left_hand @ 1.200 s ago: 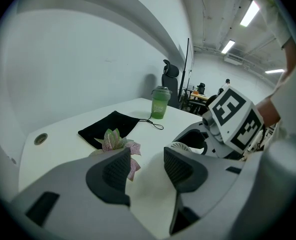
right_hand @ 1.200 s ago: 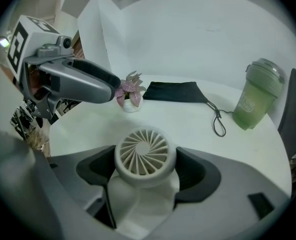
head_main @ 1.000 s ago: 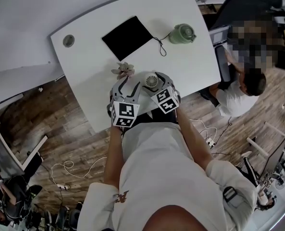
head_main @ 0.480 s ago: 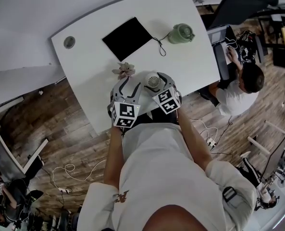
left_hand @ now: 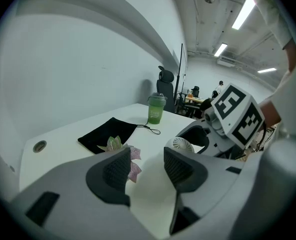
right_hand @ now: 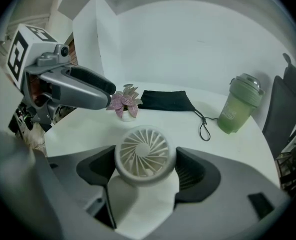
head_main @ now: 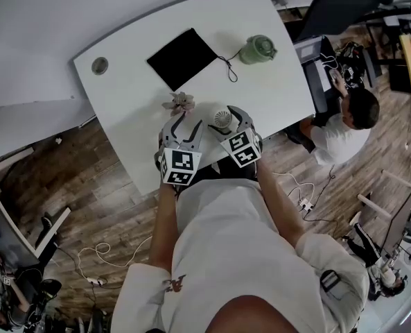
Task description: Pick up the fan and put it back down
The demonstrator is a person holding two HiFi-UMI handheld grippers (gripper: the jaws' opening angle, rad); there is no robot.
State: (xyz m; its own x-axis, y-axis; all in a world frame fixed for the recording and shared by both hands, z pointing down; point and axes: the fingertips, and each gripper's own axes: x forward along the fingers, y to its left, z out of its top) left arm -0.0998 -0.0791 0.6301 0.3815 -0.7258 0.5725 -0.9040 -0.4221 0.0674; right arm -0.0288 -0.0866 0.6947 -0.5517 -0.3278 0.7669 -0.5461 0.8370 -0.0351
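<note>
A small white round fan [right_hand: 145, 154] sits between the jaws of my right gripper [right_hand: 147, 170], whose pads press its two sides. In the head view the fan [head_main: 222, 118] is near the table's front edge, between the right gripper's fingers [head_main: 241, 121]. Whether it rests on the table or hangs just above it I cannot tell. My left gripper [left_hand: 148, 166] stands open beside it, to the left, with only bare table between its pads. The left gripper view shows the fan [left_hand: 182, 145] inside the right gripper's jaws.
A small pink flower ornament [head_main: 179, 103] stands just beyond the left gripper. Farther back lie a black pouch [head_main: 184, 56] with a cord and a green lidded cup [head_main: 258, 48]. The white table [head_main: 281, 89] has a round grommet [head_main: 99, 65]. A person [head_main: 344, 127] sits at the right.
Both grippers and the fan keep their places; only the head view has shifted a little.
</note>
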